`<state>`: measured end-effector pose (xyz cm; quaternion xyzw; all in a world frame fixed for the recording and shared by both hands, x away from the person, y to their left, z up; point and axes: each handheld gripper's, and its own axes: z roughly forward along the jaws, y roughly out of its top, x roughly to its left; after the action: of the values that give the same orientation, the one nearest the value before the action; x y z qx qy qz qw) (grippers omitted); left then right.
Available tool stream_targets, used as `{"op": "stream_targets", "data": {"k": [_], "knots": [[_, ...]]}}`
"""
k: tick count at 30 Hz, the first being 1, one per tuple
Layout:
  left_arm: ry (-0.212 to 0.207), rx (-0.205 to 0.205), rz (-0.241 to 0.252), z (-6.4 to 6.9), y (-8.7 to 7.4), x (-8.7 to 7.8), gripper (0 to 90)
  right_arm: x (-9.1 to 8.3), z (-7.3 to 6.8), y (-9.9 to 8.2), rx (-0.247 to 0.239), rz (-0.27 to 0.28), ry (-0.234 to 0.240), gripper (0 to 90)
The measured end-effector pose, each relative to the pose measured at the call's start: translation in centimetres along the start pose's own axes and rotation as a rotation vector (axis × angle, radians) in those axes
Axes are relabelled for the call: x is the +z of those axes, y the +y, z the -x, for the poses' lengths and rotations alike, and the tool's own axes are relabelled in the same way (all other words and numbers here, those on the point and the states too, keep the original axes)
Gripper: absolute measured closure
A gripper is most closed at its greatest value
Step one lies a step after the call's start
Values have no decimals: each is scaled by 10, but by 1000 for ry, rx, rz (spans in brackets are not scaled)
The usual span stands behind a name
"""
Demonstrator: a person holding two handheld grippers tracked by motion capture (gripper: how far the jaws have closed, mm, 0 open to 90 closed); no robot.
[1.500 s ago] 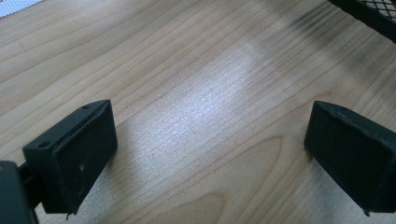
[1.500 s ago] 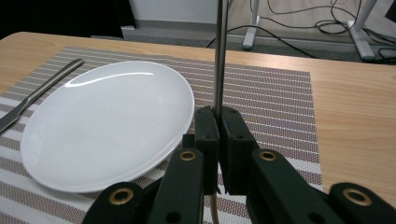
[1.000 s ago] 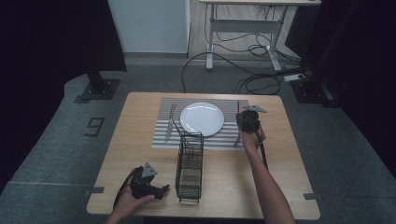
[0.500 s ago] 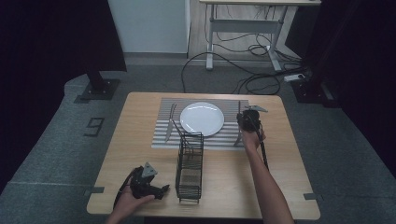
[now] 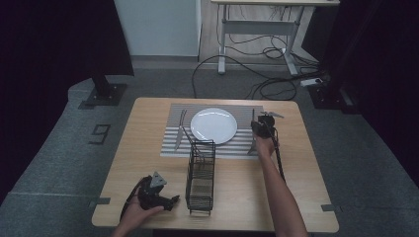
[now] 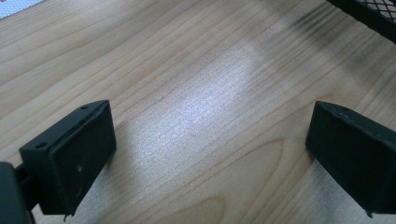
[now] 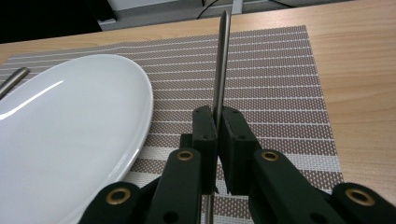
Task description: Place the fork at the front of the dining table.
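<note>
My right gripper (image 5: 258,127) (image 7: 218,126) is shut on a thin metal utensil (image 7: 221,65), which runs forward from between the pads. It is low over the striped placemat (image 5: 170,145) (image 7: 280,93), just right of the white plate (image 5: 213,125) (image 7: 60,130). The utensil's rear end (image 5: 252,146) trails back toward the hand. At the table's front left my left gripper (image 5: 170,201) (image 6: 210,154) rests in the hand, open. Its jaws stand wide apart over bare wood, beside the black wire rack (image 5: 200,177) (image 6: 369,14).
Two more utensils (image 5: 180,129) lie on the placemat left of the plate; one handle end (image 7: 11,80) shows past the plate. The wire rack stands in the middle front of the table. Cables and a desk frame (image 5: 257,29) lie on the floor beyond.
My right gripper has sunk a little toward the placemat with the utensil still in it. The left gripper has not moved.
</note>
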<state>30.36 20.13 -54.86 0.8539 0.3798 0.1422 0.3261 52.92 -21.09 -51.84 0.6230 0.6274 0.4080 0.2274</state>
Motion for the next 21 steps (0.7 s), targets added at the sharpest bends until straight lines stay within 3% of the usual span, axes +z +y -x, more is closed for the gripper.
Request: {"op": "stream_targets", "data": {"k": [21], "knots": [[1,0,0,0,0,0,15,20,1,-12,-13,-62,-41,866]]}}
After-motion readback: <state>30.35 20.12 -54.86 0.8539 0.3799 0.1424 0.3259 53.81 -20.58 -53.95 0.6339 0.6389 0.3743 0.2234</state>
